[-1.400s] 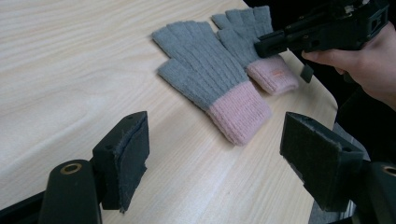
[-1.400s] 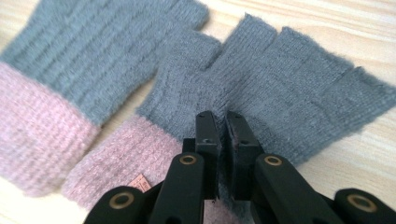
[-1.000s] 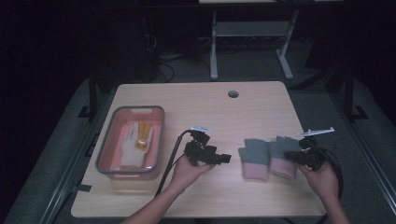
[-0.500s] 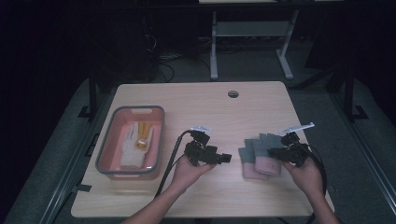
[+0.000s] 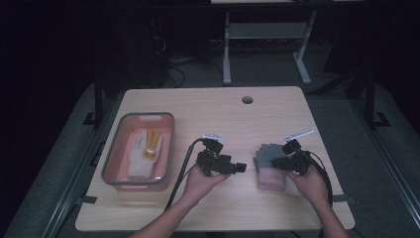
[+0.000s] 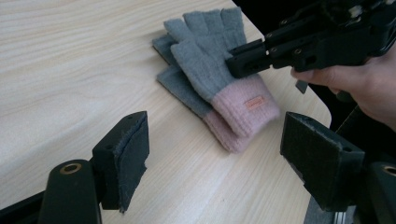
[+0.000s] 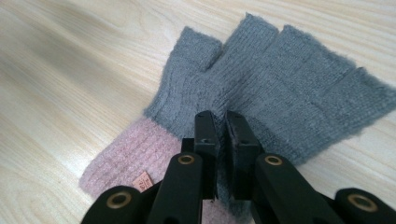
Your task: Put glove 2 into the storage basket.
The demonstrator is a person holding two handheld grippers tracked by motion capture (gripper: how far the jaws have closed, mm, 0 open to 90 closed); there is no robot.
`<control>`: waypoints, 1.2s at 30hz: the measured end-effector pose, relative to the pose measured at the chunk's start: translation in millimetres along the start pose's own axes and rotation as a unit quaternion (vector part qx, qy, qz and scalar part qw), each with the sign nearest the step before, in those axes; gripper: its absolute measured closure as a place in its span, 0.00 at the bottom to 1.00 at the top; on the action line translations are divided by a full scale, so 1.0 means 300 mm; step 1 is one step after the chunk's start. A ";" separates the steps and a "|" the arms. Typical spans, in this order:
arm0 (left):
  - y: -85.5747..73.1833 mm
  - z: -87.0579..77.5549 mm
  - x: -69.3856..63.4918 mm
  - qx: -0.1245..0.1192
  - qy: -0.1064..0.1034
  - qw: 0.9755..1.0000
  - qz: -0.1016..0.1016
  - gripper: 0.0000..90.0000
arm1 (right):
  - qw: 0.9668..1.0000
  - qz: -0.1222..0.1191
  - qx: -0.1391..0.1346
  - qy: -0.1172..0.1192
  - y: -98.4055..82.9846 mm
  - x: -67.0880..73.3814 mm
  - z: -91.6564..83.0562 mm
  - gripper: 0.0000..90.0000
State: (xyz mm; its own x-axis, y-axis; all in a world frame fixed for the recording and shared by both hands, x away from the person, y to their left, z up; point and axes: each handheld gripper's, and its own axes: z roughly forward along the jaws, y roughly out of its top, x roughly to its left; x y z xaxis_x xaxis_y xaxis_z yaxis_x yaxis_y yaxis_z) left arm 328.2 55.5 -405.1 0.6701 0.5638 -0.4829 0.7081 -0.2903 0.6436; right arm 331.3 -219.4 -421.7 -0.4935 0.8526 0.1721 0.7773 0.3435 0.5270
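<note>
The pair of grey knitted fingerless gloves with pink ribbed cuffs [image 5: 270, 166] lies stacked in the lower right of the high view, on the pale wooden table [image 5: 213, 111], with the cuffs toward the bottom edge and the finger stubs toward the top. That is the long axis: near to far along the table, tilted a little.

The right gripper [image 5: 278, 161] sits at the right side of the pile, at its middle. In the right gripper view its two black jaws stand pressed together at the centre bottom of the frame, with a fold of the upper glove's [image 7: 280, 88] grey knit pinched between the pads (the fabric rises into the narrow slit there). In the left gripper view the same gripper [image 6: 233, 63] reaches in from the upper right and bites the top glove just above its pink cuff.

The left gripper [image 5: 240, 167] rests left of the pile, close by but apart from it, pointing rightward at the cuffs. Its jaws stand wide apart with only bare table between them, and the gloves lie ahead of them in the upper middle of its own view.

So the right hand is the nearer one and already has the top glove; lifting it off the lower one is likely next.

The grey-rimmed pink plastic tub [image 5: 114, 161] at the left of the high view holds a white work glove with yellow markings [image 5: 143, 153].
</note>
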 end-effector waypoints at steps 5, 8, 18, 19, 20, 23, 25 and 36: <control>0.001 0.024 -0.011 0.010 -0.010 1.000 0.001 0.27 | 1.000 -0.003 0.003 -0.002 -0.001 -0.002 0.011 0.86; 0.002 0.051 -0.019 0.021 -0.023 1.000 -0.002 0.28 | 1.000 0.007 -0.012 0.006 -0.001 -0.010 -0.003 0.74; 0.009 0.138 -0.035 0.037 -0.026 0.999 -0.003 0.36 | 0.998 0.049 -0.032 0.026 -0.041 -0.056 -0.048 0.61; 0.009 0.147 -0.037 0.038 -0.026 0.999 -0.004 0.37 | 0.998 0.054 -0.033 0.030 -0.047 -0.062 -0.049 0.60; 0.009 0.156 -0.039 0.042 -0.025 0.999 -0.004 0.37 | 0.997 0.058 -0.034 0.034 -0.054 -0.068 -0.049 0.58; 0.006 0.181 -0.046 0.047 -0.026 0.998 -0.010 0.38 | 0.995 0.077 -0.035 0.045 -0.069 -0.086 -0.053 0.55; 0.005 0.199 -0.049 0.053 -0.016 0.998 -0.015 0.39 | 0.994 0.085 -0.040 0.055 -0.079 -0.102 -0.054 0.54; -0.007 0.280 -0.051 0.061 -0.011 0.997 -0.045 0.49 | 0.988 0.123 -0.049 0.085 -0.128 -0.154 -0.036 0.52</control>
State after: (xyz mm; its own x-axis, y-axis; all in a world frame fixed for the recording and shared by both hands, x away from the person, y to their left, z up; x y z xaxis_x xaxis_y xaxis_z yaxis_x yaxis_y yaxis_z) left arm 335.2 -17.5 -449.0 0.6059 0.5746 -0.5502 0.7869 -0.3313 0.5206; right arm 320.2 -276.3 -440.9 -0.3600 0.8240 0.4376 0.8445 0.0884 0.5282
